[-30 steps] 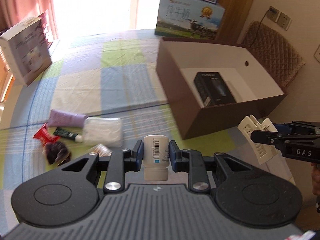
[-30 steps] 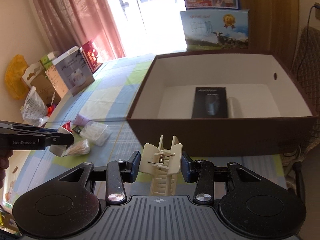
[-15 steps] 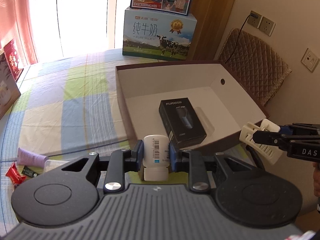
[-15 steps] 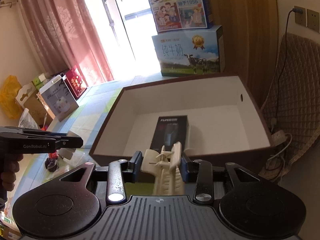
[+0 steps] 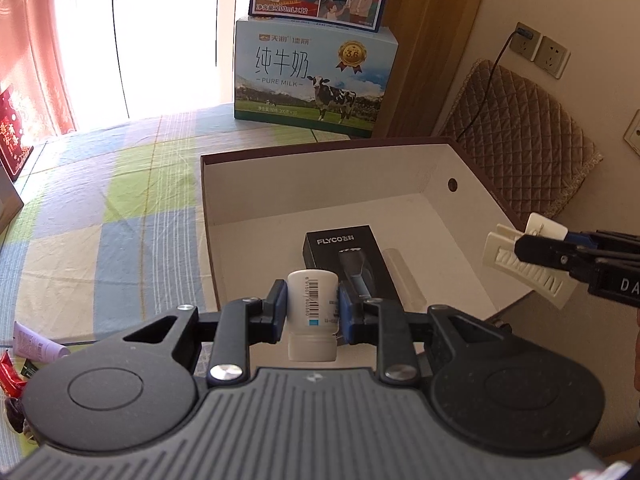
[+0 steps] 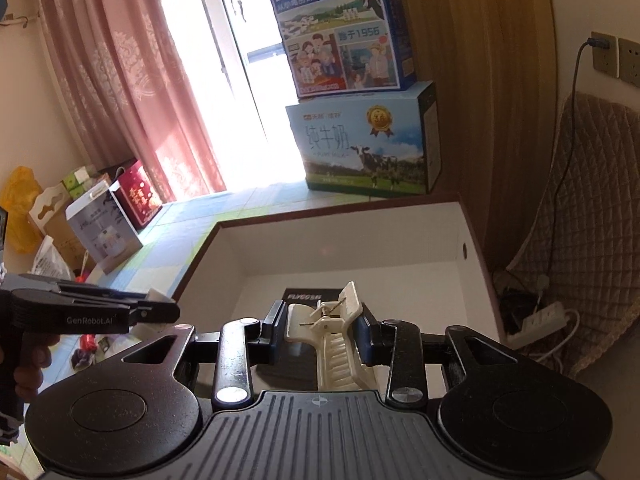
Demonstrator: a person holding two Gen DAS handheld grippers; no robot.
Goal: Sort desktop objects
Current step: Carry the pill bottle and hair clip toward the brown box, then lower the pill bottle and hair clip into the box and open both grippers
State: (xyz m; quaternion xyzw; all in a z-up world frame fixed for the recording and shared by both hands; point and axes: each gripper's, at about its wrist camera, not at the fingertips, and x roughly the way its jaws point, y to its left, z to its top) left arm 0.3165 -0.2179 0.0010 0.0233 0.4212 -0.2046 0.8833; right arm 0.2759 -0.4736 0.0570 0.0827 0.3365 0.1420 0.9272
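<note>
My left gripper [image 5: 313, 309] is shut on a small white bottle [image 5: 312, 312] with a barcode, held above the near left part of the brown cardboard box [image 5: 320, 196]. My right gripper [image 6: 321, 326] is shut on a cream plastic clip [image 6: 334, 340], tilted, over the near edge of the box [image 6: 340, 240]. A black FLYCO carton [image 5: 348, 260] lies on the box floor with a pale tube [image 5: 402, 276] beside it. In the left wrist view the right gripper [image 5: 532, 258] with the clip [image 5: 520, 264] hangs over the box's right wall.
Milk cartons [image 5: 316, 80] stand stacked behind the box. A quilted chair [image 5: 516, 136] and wall sockets [image 5: 540, 50] are on the right. A purple tube [image 5: 34, 346] and red wrapper [image 5: 10, 372] lie on the checked tablecloth [image 5: 100, 220] at left. Gift boxes [image 6: 120, 216] stand by the curtain.
Both grippers have moved forward and up from the table's front to over the box, each keeping its object. The loose items on the cloth have slid out of view to the left.
</note>
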